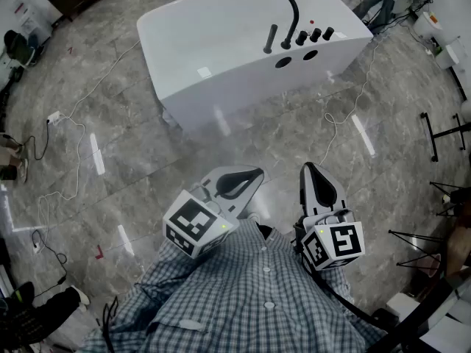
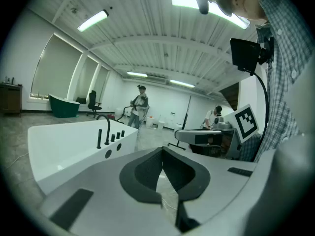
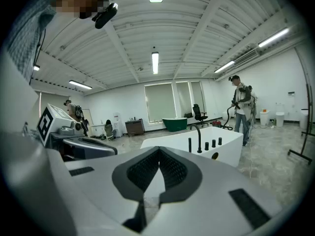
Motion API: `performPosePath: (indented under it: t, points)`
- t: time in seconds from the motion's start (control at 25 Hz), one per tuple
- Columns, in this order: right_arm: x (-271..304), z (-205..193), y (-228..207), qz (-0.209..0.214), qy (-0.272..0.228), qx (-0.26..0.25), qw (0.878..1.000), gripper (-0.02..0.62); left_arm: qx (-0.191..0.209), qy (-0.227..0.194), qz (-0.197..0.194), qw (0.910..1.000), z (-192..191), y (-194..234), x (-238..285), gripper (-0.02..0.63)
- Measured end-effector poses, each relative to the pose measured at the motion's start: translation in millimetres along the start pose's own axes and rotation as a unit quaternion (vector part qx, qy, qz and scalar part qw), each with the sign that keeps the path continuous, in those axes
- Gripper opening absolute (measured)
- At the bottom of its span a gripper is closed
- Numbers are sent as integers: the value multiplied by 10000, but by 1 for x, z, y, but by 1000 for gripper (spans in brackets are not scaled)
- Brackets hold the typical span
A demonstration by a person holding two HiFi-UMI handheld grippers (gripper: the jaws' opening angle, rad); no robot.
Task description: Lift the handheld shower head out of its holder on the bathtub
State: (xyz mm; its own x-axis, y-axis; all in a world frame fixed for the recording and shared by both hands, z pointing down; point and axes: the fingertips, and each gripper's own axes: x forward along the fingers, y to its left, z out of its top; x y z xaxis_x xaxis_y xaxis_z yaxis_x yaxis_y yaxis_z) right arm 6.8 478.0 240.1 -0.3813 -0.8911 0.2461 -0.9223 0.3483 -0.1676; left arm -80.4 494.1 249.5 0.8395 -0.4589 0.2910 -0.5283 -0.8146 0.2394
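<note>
A white bathtub (image 1: 221, 57) stands on the marble floor ahead. On its rim deck the black handheld shower head (image 1: 270, 40) stands upright in its holder, beside a curved black faucet (image 1: 291, 13) and a few black knobs (image 1: 315, 34). My left gripper (image 1: 249, 176) and right gripper (image 1: 309, 170) hang near my chest, well short of the tub, both shut and empty. The left gripper view shows its jaw tips (image 2: 162, 150) meeting, with the shower head (image 2: 99, 137) far off at the left. From the right gripper (image 3: 158, 151) the shower head (image 3: 190, 144) is seen beyond its tips.
White cables (image 1: 73, 134) trail over the floor at the left, and another (image 1: 346, 112) lies right of the tub. Black tripod legs (image 1: 441, 134) stand at the right. A person (image 3: 241, 107) stands past the tub. A green tub (image 3: 174, 124) sits far back.
</note>
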Motion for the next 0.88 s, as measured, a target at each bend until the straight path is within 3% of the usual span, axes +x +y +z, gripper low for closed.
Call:
performPosePath:
  t: [0.88]
  points:
    - [-5, -8, -3, -38, 97, 110, 9999, 17, -84, 17, 143, 9999, -2, 1, -4, 9]
